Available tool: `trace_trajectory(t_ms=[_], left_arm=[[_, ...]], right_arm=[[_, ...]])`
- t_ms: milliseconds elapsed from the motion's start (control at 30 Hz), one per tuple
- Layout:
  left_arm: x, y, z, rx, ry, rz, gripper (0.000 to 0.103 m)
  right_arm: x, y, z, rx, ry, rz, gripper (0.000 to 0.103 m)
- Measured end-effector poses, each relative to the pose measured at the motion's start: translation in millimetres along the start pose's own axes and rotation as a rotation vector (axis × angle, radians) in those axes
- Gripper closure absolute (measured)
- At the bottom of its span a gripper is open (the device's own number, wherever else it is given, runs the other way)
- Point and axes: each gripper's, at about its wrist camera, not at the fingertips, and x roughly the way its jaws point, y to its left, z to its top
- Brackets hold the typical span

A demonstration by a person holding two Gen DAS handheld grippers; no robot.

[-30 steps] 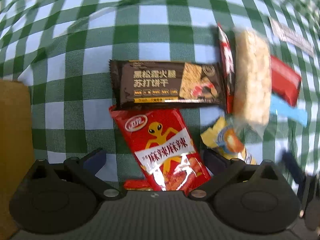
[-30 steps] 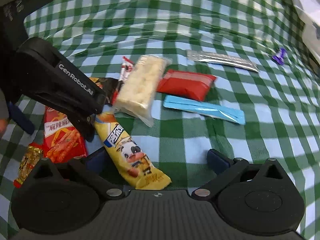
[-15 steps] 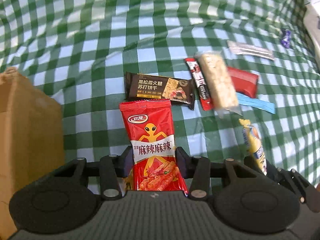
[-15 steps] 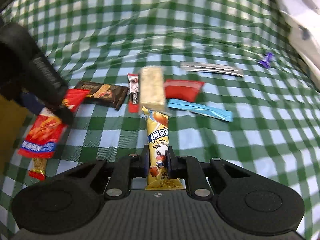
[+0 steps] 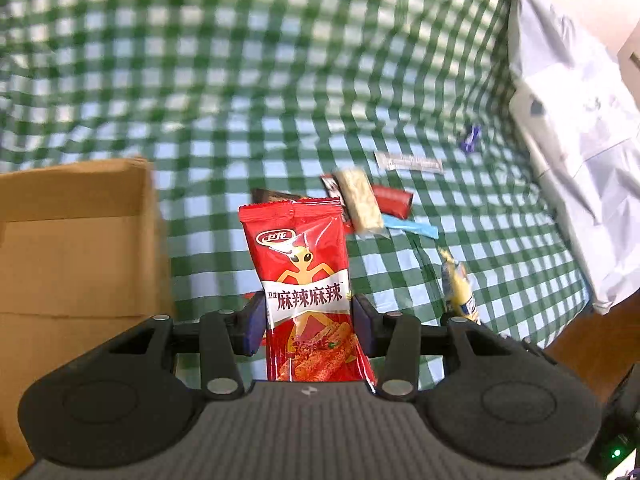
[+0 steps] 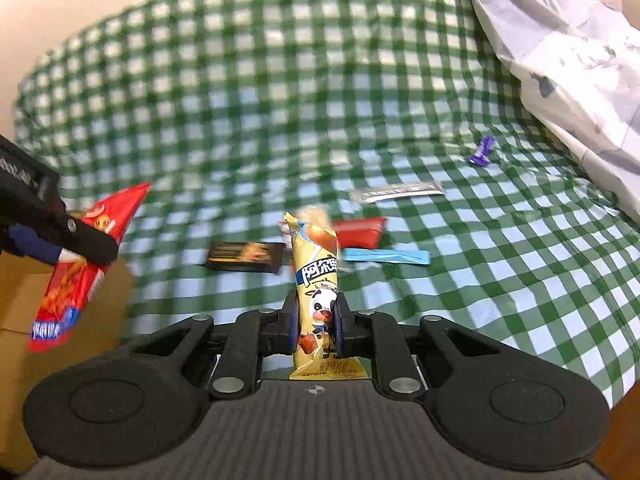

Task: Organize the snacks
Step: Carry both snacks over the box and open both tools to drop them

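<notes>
My left gripper (image 5: 308,316) is shut on a red spicy-strip packet (image 5: 304,264) and holds it up above the checked cloth, beside an open cardboard box (image 5: 76,240). My right gripper (image 6: 316,320) is shut on a yellow cow-print snack stick (image 6: 316,272), also lifted. The left gripper with the red packet (image 6: 80,264) shows in the right wrist view at the left, over the box (image 6: 24,304). The yellow stick (image 5: 458,288) shows at the right of the left wrist view.
On the green checked cloth (image 6: 280,100) lie a dark cracker packet (image 6: 244,256), a rice bar (image 5: 358,200), a red packet (image 6: 360,232), a blue stick (image 6: 384,256), a silver sachet (image 6: 396,192) and a purple candy (image 6: 482,152). A white plastic bag (image 6: 568,60) lies at the right.
Both grippers closed on their snacks and lifted them off the cloth. The left one has carried the red packet up beside the cardboard box; the views pulled back from the pile.
</notes>
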Motion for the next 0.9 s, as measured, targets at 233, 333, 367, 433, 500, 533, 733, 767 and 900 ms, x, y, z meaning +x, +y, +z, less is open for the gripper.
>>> trace_trajectory(t_ms=[233,333,367,433,500,533,733,767,900], left_arm=[[-87,64,-61,-0.091,-0.059,0.095,0.053],[-108,94,-92,-0.14,-0.044,0.132,0.053],[-115,105,-103,-0.157,-0.036,0.146,0.053],[-127,126,-121,-0.19,-0.026,0.165,0.053],[-135,143,-136,-0.222,-0.024,0.173,0.053],[-141,151,-144,-0.239,-0.033,0.175,0.053],[-168,177,-167,-0.269,-0.09,0.161,0.053],[-171,179,-170,-0.269,-0.098,0.159,0.053],[-180,186,-173,-0.277,-0.127,0.145,0.053]], right_arm=[[-61,57,-27,-0.064,0.024,0.132,0.086],[-79,88,-42,-0.098,0.066,0.196,0.086],[-84,100,-46,-0.111,0.078,0.211,0.086],[-94,121,-55,-0.149,0.099,0.241,0.086],[-106,144,-61,-0.189,0.11,0.261,0.086],[-111,151,-63,-0.207,0.111,0.268,0.086],[-139,187,-63,-0.297,0.087,0.26,0.086],[-140,190,-62,-0.306,0.084,0.256,0.086],[-148,204,-64,-0.337,0.081,0.241,0.086]])
